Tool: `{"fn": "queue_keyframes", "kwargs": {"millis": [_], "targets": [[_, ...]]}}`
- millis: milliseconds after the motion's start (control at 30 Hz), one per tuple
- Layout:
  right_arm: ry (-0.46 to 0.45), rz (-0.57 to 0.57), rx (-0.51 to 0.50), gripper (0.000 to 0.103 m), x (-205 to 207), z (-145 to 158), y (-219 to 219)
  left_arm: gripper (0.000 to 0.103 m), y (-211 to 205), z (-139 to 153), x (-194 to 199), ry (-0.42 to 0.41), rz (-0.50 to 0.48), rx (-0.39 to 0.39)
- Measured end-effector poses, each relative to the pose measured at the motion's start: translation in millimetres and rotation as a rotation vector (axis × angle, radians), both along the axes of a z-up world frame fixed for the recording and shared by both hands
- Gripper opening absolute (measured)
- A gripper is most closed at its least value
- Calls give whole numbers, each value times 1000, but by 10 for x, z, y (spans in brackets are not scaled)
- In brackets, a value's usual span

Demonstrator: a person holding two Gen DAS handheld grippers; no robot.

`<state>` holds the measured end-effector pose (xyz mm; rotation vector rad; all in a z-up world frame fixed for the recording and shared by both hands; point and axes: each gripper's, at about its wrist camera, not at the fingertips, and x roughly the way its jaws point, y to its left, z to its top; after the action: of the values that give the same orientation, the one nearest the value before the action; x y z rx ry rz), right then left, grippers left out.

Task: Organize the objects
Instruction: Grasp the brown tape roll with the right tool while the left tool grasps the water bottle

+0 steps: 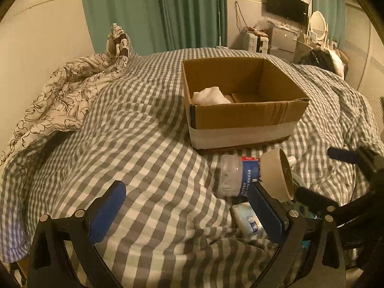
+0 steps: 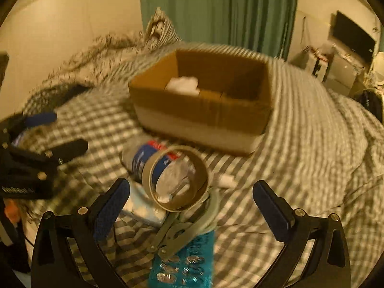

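Observation:
An open cardboard box (image 1: 244, 117) (image 2: 204, 117) stands on the checked bedspread with a white crumpled item (image 1: 211, 96) (image 2: 183, 85) inside. In front of it lies a pile: a tape roll (image 1: 278, 175) (image 2: 177, 177), a plastic bottle with blue label (image 1: 237, 175) (image 2: 144, 160), a tissue pack (image 1: 247, 218) (image 2: 141, 208), metal pliers (image 2: 180, 230) and a teal blister pack (image 2: 184, 261). My left gripper (image 1: 187, 213) is open and empty, left of the pile. My right gripper (image 2: 189, 208) is open and empty, straddling the pile; the right wrist view is blurred.
A floral duvet (image 1: 60, 96) is bunched at the bed's left. Green curtains (image 1: 156, 12) hang behind. A TV (image 1: 286, 7) and cluttered furniture stand at the far right. A small white tube (image 2: 226, 180) lies beside the roll.

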<state>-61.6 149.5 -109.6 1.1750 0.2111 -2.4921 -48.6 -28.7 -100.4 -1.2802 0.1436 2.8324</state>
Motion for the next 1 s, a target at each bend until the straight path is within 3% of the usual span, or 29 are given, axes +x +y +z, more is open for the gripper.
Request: {"fn": "queue_keyframes", "kwargs": {"millis": [467, 533, 600, 1000], "targets": [[-165, 36, -80, 103, -448, -594, -115, 103, -79, -191, -130, -39, 24, 1], [-171, 44, -86, 97, -445, -613, -119, 103, -69, -207, -141, -41, 28, -9], [-174, 57, -111, 89, -413, -584, -103, 103, -53, -207, -150, -44, 31, -16], [20, -49, -44, 88, -130, 50, 361, 103, 343, -234, -151, -69, -32, 15]]}}
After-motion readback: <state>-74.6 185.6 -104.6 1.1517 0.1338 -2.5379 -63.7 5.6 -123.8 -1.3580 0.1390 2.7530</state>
